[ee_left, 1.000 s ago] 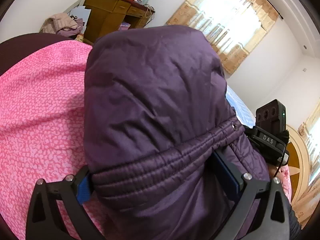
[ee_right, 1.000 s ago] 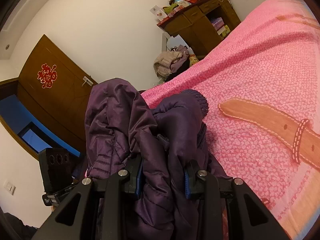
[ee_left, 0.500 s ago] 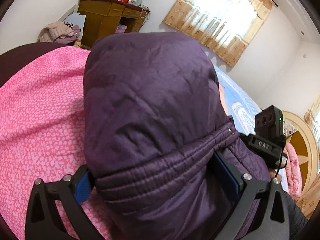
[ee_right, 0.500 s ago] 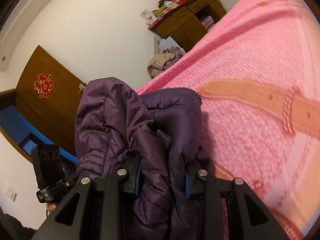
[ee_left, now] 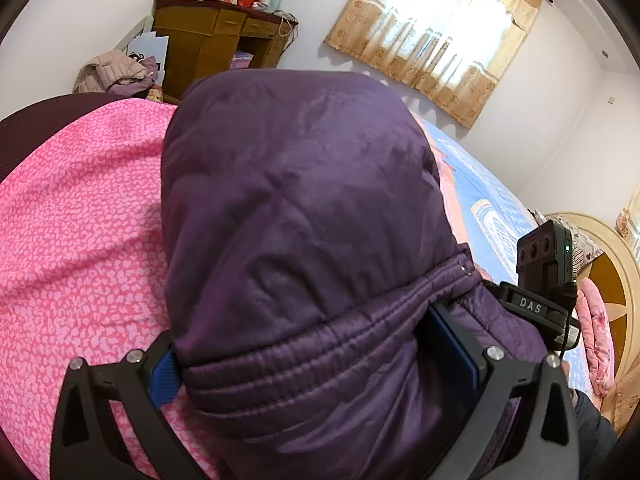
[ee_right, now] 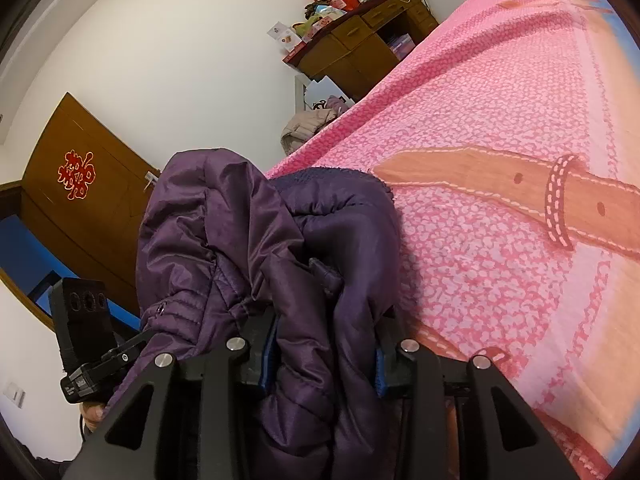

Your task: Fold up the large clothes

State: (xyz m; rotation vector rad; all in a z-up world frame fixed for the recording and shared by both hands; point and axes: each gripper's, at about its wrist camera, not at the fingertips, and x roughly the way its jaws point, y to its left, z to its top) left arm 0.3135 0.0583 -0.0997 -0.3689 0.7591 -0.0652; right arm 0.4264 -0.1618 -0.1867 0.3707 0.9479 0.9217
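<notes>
I've got the purple padded jacket up off the pink bedspread, bunched between both tools, and I'm bringing it to the bed. In my left view the jacket fills everything from nine o'clock round to three, its ribbed hem band running across the lower middle. My left gripper stands wide, with the hem band filling the span between its blue pads; it looks clamped on that thick roll, though the cloth hides the contact on the far side.

My right gripper has a fold of the jacket between its pads, and the jaws are easing apart right now; the pads look close against the fabric, so I judge the fold isn't free yet. The other tool shows at eight o'clock in this view, with fingertips under it.

To do this well, I'd say: don't let the right side drop in a heap. Lower it until the fabric rests on the bedspread towards two o'clock, near the printed belt, then open fully. Keep the left grip firm on the hem so I can pull the body flat. Slippery shell, puffy fill: it'll want to spring back, so smooth it down before folding.
</notes>
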